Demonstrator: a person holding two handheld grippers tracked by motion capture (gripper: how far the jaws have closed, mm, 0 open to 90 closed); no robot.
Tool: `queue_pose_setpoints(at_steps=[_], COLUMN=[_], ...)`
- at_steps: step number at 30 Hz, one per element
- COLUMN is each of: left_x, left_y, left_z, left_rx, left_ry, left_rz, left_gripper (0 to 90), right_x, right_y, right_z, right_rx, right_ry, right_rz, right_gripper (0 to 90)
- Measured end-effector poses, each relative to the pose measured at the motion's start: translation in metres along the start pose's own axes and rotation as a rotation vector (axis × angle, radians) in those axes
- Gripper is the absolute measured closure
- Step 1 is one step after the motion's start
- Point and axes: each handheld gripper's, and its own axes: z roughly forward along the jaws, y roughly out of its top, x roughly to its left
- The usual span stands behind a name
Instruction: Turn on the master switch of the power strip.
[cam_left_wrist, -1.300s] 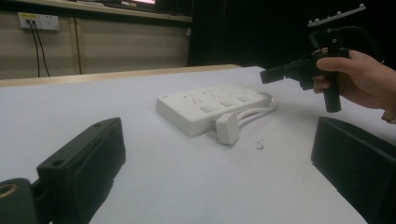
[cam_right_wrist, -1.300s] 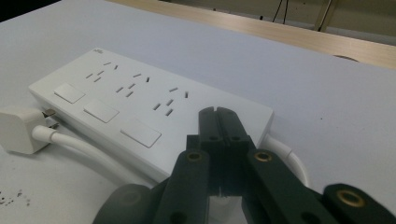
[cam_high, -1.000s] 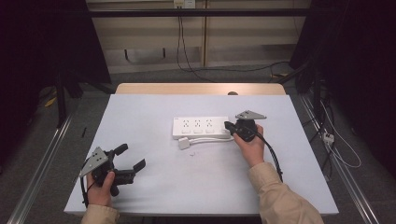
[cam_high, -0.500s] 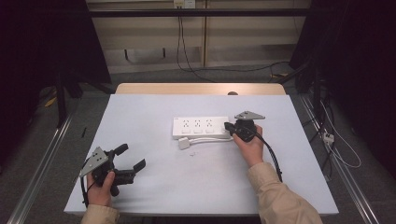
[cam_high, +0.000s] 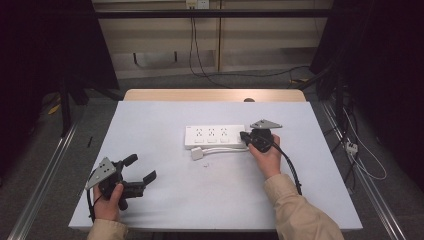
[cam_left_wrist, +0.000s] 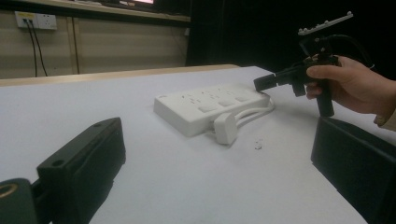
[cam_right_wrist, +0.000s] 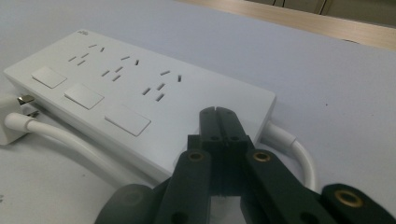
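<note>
— What's the biggest thing in front of you?

— The table (cam_high: 165, 125), with a pale blue-grey top and a strip of bare wood along its far edge. Next in size is a white power strip (cam_high: 215, 136) lying flat a little right of the table's middle, nearer the far edge than the near one. It has three socket groups in a row, each with a square switch on the side toward me.

— And its cable?

— The white cord (cam_high: 227, 150) leaves the strip's right end, loops back and runs along the strip's near side. It ends in a white plug (cam_high: 197, 154) lying on the table just beside the strip's near left corner, prongs toward the strip.

— Where are your grippers?

— My left gripper (cam_high: 141, 170) is near the near left corner of the table, in my left hand (cam_high: 107, 202). Its jaws are spread wide apart with nothing between them, and in the left gripper view they frame the strip from well away. My right gripper (cam_high: 244, 136) is at the strip's right end, held by my right hand (cam_high: 267, 157). In the right gripper view its jaws are pressed together, tips over the strip's end corner, gripping nothing that I can see.

— Anything smaller?

— A tiny white speck (cam_high: 205, 166) on the table, near the plug on its near side. I can't tell what it is.
</note>
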Motion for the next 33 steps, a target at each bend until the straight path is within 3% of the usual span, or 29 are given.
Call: queue_pose_setpoints(at_steps=[33], left_x=[-0.0002], left_y=[-0.0002], left_z=[0.0007], left_rx=[-0.001], left_ry=[-0.003], left_rz=[-0.004], left_gripper=[2.6], right_x=[0.0002], right_y=[-0.0023], right_z=[0.0030], right_rx=[-0.003], right_ry=[0.006], right_rz=[-0.017], right_gripper=[90.0])
